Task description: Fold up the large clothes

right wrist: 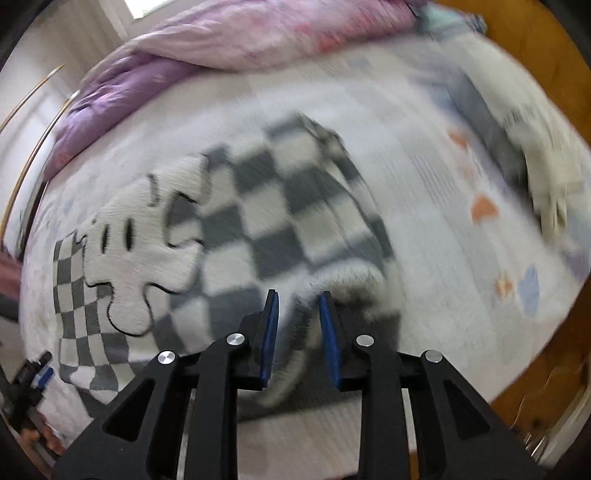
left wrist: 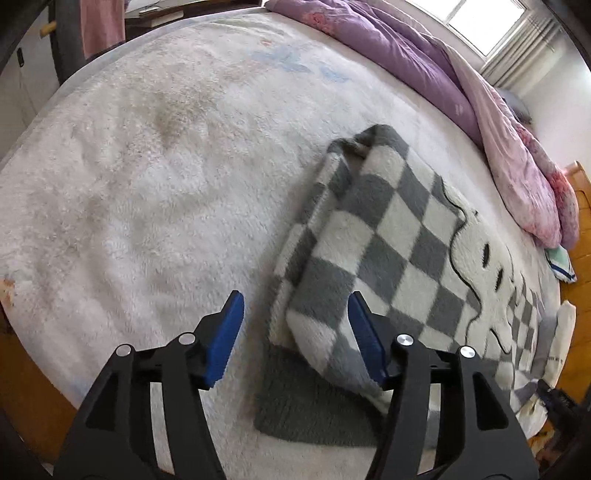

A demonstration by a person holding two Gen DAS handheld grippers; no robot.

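The left hand-held gripper has two matte black plastic fingers with triangular cut-outs, each branching into paired linkage bars pinned by round silver screws. Ridged blue pads line the inner faces of the fingertips. The right hand-held gripper is built alike: black linkages, silver pivots, slim blue pads.

Bedroom, daylight coming in

Bright window at 1 o'clock, purple duvet bunched below it, white fuzzy bed cover everywhere.
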